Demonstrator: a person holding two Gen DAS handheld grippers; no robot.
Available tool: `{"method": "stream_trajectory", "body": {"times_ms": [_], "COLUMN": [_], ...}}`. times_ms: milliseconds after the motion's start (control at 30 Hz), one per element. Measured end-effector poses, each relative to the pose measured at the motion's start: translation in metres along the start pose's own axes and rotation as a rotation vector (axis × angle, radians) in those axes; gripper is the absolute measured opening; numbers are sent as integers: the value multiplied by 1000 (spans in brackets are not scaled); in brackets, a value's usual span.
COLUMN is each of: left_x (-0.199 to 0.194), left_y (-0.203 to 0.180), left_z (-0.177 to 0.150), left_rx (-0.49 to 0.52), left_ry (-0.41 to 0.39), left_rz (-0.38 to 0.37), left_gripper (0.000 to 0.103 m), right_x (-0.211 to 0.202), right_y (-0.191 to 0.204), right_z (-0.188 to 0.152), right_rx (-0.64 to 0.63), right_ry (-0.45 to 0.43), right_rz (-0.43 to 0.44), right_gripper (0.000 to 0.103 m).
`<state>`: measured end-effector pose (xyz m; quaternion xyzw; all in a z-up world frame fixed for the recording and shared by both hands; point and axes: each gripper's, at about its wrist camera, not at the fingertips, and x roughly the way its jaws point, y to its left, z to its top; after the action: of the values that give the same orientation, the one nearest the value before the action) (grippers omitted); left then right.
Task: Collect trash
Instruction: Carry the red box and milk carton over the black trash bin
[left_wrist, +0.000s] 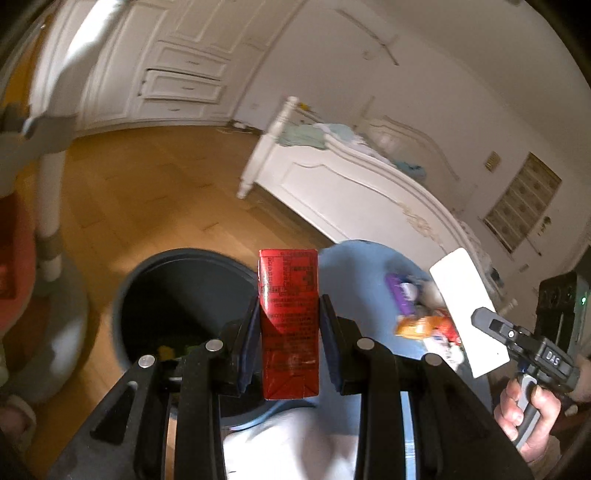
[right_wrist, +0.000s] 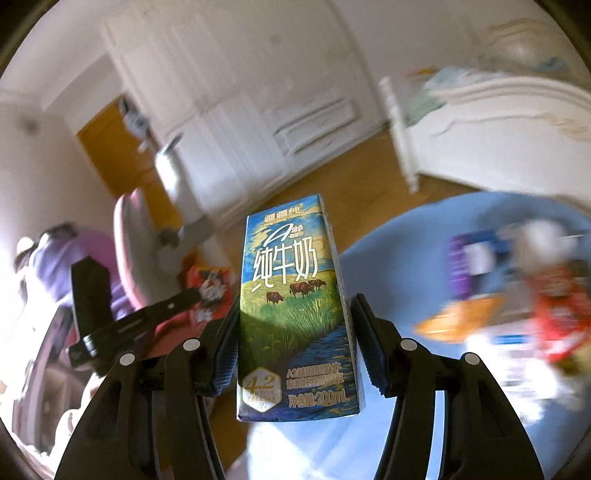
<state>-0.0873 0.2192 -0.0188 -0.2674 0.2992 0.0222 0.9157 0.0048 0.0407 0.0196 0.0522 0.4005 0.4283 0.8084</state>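
My left gripper (left_wrist: 289, 325) is shut on a red drink carton (left_wrist: 289, 321) and holds it upright over the near rim of a dark round trash bin (left_wrist: 177, 295) on the floor. My right gripper (right_wrist: 295, 343) is shut on a blue and green milk carton (right_wrist: 295, 314), held upright in the air. The right gripper (left_wrist: 495, 325) also shows at the right of the left wrist view, with the milk carton's white side (left_wrist: 465, 310) toward the camera. More trash wrappers (left_wrist: 421, 317) lie on a round blue table (left_wrist: 354, 258).
A white bed (left_wrist: 354, 184) stands beyond the table on the wooden floor (left_wrist: 147, 184). White wardrobe doors (left_wrist: 177, 66) line the far wall. A white post on a grey base (left_wrist: 51, 236) stands left of the bin. A pink chair (right_wrist: 129, 229) is at the left.
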Motion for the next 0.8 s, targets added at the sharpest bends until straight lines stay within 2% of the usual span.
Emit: {"method": "stream_trajectory", "body": {"times_ms": [167,333,567,800], "left_x": [7,20,41,56], "left_y": [38,66,86,103], "left_z": [-6,-13,-21,-28], "left_rx": [-54,-84,-106,-134], "left_ry": [15,42,75,106], "left_rz": [26,36,38,39], "left_gripper": [32,32,32,32], "right_x": [65,127,176,201], "right_y": [35,53,63,61], "right_z": [10,13,13,5], "right_rx": [-43,-100,-159,-199], "right_ry": [112,223,300,335], "right_rz": [23,-25,-84,-128], "right_gripper": [57,57,57,57]}}
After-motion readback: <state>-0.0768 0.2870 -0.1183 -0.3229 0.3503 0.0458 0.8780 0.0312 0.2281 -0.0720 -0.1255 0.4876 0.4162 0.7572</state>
